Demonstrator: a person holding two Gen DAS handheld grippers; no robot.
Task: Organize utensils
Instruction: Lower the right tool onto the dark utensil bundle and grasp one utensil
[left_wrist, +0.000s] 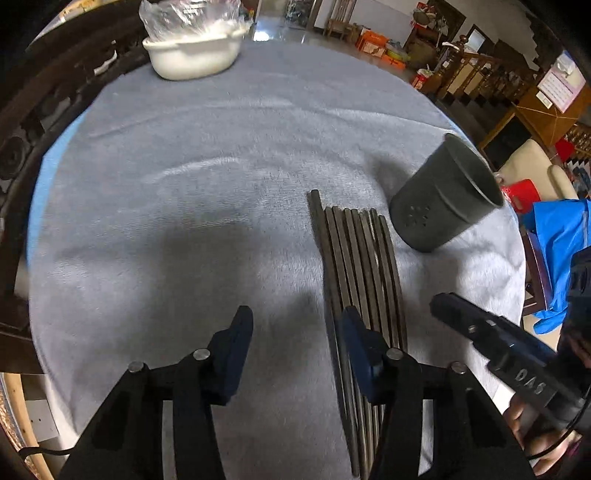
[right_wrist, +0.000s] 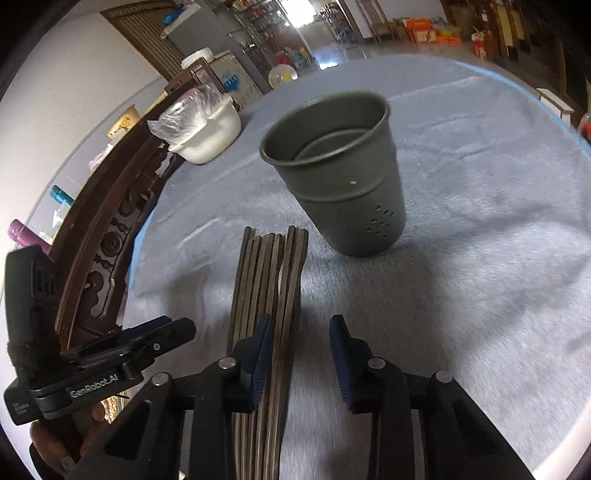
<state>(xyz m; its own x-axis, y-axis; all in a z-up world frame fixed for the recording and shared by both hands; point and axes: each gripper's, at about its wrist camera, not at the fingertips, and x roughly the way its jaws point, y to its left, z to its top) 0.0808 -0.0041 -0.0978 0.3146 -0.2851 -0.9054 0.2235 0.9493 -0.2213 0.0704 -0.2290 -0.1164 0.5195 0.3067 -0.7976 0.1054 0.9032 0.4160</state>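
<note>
Several dark chopsticks (left_wrist: 362, 258) (right_wrist: 269, 280) lie side by side on the grey tablecloth (left_wrist: 184, 184), pointing away from me. Just beyond their far ends a dark grey holder cup (left_wrist: 436, 210) (right_wrist: 343, 184) with small holes stands upright, with nothing visible inside it. My left gripper (left_wrist: 297, 332) hovers low and open, its right finger over the bundle's left edge. My right gripper (right_wrist: 301, 332) is open too. Its left finger is over the bundle, and the rightmost chopsticks lie in its gap. Neither gripper's pads press on anything.
A white bowl (left_wrist: 192, 55) (right_wrist: 210, 136) covered with clear plastic sits at the table's far edge. A carved dark wooden chair back (right_wrist: 110, 240) borders the table. A blue garment (left_wrist: 561, 243) hangs past the cloth's edge.
</note>
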